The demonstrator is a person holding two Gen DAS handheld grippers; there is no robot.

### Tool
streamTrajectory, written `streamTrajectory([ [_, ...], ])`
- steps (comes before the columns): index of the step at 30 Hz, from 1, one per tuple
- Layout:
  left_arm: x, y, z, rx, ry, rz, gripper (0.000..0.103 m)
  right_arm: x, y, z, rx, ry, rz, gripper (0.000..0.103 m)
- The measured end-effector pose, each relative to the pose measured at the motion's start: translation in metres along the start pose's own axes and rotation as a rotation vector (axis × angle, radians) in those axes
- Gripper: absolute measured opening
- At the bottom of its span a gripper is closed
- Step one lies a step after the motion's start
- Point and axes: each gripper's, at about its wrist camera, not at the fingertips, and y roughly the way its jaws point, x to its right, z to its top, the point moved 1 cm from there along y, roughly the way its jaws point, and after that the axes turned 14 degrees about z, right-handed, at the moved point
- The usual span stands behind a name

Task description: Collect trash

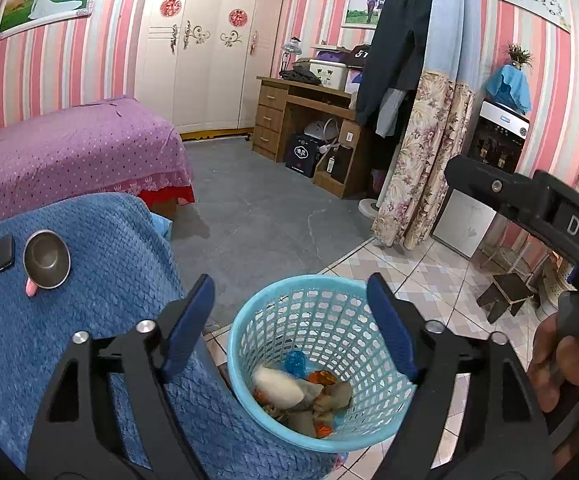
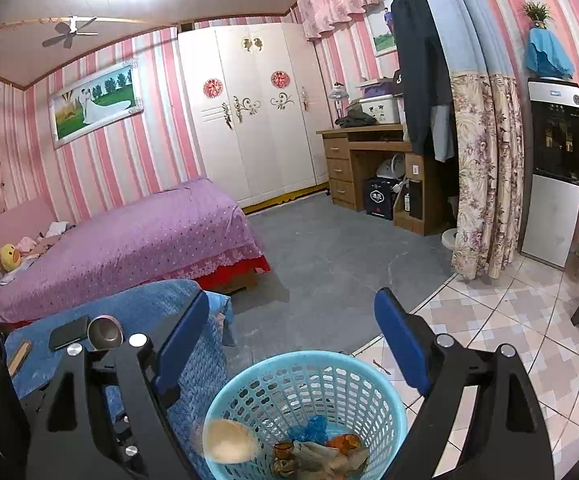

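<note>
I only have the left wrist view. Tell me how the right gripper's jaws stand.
Observer: The right gripper is open above the blue basket, with nothing between its fingers.
Operator: Report anything on the blanket beyond the phone.
Observer: A flat tan piece lies beside the phone on the blue blanket. I cannot tell whether it is trash.
Operator: Check the far end of the bed.
Observer: A yellow duck plush lies there on the bed, among some loose cloths.
</note>
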Motion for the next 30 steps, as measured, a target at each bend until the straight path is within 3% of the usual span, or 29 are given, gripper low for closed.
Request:
streamTrajectory([
  [4,-0.02,-0.012,0.001,0.016,-0.004,0.032,0.08,-0.014,0.003,-0.002,-0.008,-0.022,0.024,0.083],
  [7,-0.053,-0.029,-0.002,0.034,-0.009,0.104,0.08,-0.031,0.008,-0.005,-0.011,-0.05,0.067,0.083],
  [11,-0.124,-0.061,-0.015,0.048,-0.052,0.249,0.088,-0.069,0.025,-0.017,-0.046,-0.103,0.142,0.085],
  [14,-0.191,-0.099,-0.034,0.068,-0.089,0.404,0.097,-0.106,0.041,-0.031,-0.092,-0.131,0.218,0.086],
  [17,-0.248,-0.13,-0.054,0.072,-0.145,0.537,0.097,-0.155,0.056,-0.052,-0.13,-0.171,0.301,0.091],
  [21,-0.313,-0.154,-0.085,0.066,-0.238,0.676,0.097,-0.226,0.071,-0.085,-0.173,-0.3,0.339,0.094],
  [25,-0.353,-0.16,-0.11,0.012,-0.276,0.723,0.097,-0.279,0.08,-0.117,-0.208,-0.329,0.405,0.096],
  [30,-0.379,-0.173,-0.124,0.035,-0.284,0.758,0.098,-0.317,0.084,-0.136,-0.233,-0.343,0.476,0.096],
])
